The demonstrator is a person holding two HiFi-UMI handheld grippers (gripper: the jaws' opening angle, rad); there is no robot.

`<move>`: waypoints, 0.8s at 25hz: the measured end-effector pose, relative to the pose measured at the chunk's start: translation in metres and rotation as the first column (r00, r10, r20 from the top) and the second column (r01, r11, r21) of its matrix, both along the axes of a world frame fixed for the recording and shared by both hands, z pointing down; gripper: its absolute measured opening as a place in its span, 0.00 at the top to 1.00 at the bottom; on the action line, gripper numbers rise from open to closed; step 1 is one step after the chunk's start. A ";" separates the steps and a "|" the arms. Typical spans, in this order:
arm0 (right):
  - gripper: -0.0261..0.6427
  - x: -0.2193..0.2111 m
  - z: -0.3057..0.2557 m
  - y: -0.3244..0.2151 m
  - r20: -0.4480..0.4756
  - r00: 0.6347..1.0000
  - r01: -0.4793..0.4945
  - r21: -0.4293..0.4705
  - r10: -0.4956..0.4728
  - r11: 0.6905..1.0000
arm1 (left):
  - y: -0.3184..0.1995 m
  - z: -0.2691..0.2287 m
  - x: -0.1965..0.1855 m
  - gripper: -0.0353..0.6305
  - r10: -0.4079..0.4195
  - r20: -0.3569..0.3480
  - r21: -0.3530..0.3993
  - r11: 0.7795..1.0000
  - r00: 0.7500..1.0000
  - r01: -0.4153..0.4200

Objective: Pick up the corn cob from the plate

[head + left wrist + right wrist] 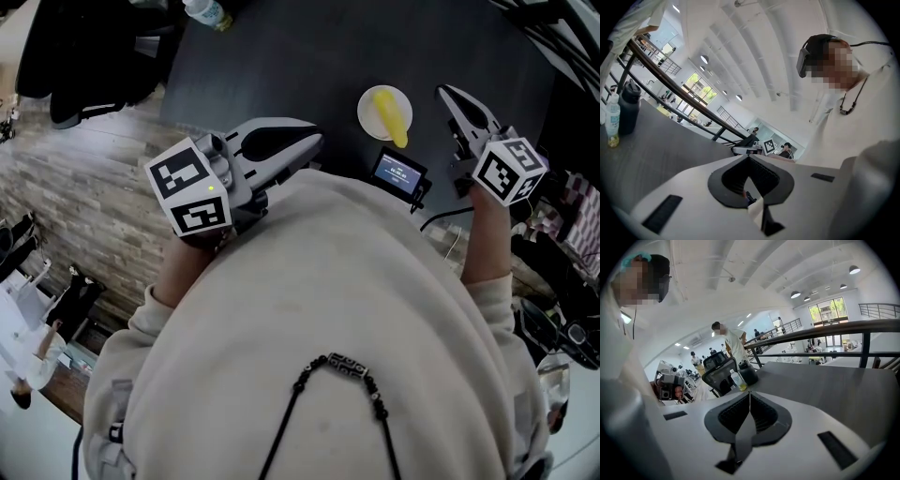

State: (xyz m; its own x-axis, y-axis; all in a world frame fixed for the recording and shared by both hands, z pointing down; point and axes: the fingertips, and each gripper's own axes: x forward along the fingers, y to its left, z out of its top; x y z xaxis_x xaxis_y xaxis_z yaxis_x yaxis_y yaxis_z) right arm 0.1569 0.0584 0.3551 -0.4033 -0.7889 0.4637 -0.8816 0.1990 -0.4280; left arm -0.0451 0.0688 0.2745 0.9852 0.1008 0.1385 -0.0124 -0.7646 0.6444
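- corn [392,114] lies on the plate [366,109].
- right hand-held gripper [446,92], closed and empty, just right of plate.
- left hand-held gripper [317,142], closed too, left of plate.

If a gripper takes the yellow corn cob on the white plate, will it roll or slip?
It probably rolls easily: the corn cob looks rounded and elongated, lying loose on the plate. Its smooth-looking surface may slip under a narrow grip.

**Corn cob on its plate, upper right of centre**

A smooth yellow corn cob [392,114] lies flat and slantwise across a small round white plate [367,111]. Its lower end reaches the plate's lower-right rim. The plate sits on the dark bench [300,56], upper right of centre in the head view.
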 end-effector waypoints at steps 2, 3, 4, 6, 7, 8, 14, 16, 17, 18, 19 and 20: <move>0.94 0.002 0.007 0.002 -0.003 1.000 0.009 -0.012 -0.009 1.000 | 0.004 0.000 0.000 0.94 -0.015 0.004 0.000 1.000 1.000 0.015; 0.94 0.003 0.011 0.003 -0.003 1.000 0.014 -0.018 -0.014 1.000 | 0.005 0.000 0.000 0.94 -0.023 0.006 -0.001 1.000 1.000 0.023; 0.94 0.003 0.014 0.003 -0.002 1.000 0.018 -0.023 -0.018 1.000 | 0.006 0.001 -0.001 0.94 -0.030 0.009 -0.002 1.000 1.000 0.030; 0.94 0.001 0.022 0.000 0.002 1.000 0.025 -0.032 -0.025 0.999 | 0.006 0.003 -0.005 0.94 -0.044 0.015 -0.003 0.999 0.999 0.044; 0.94 0.000 0.026 -0.001 0.005 1.000 0.028 -0.037 -0.028 0.999 | 0.007 0.004 -0.007 0.94 -0.050 0.019 -0.005 0.999 0.999 0.050; 0.94 -0.001 0.030 -0.001 0.009 0.999 0.031 -0.045 -0.030 0.999 | 0.007 0.005 -0.009 0.94 -0.055 0.022 -0.007 0.998 0.998 0.055; 0.94 -0.002 0.049 -0.002 0.010 0.999 0.051 -0.083 -0.051 0.995 | 0.010 0.005 -0.013 0.94 -0.079 0.039 -0.010 0.997 0.996 0.079; 0.93 -0.002 0.058 0.001 0.010 0.998 0.056 -0.100 -0.056 0.993 | 0.013 0.008 -0.014 0.94 -0.087 0.050 -0.014 0.996 0.995 0.088; 0.93 -0.002 0.064 0.002 0.009 0.998 0.058 -0.110 -0.057 0.992 | 0.014 0.009 -0.015 0.94 -0.091 0.055 -0.016 0.996 0.994 0.092; 0.91 -0.002 0.070 0.002 0.008 0.998 0.059 -0.122 -0.059 0.991 | 0.014 0.009 -0.015 0.94 -0.094 0.059 -0.016 0.995 0.994 0.095; 0.87 -0.001 0.077 0.003 0.006 0.998 0.060 -0.134 -0.060 0.989 | 0.015 0.009 -0.015 0.94 -0.097 0.062 -0.016 0.995 0.993 0.098; 0.83 -0.001 0.084 0.003 0.003 0.998 0.062 -0.147 -0.062 0.987 | 0.016 0.009 -0.016 0.94 -0.100 0.066 -0.015 0.995 0.993 0.101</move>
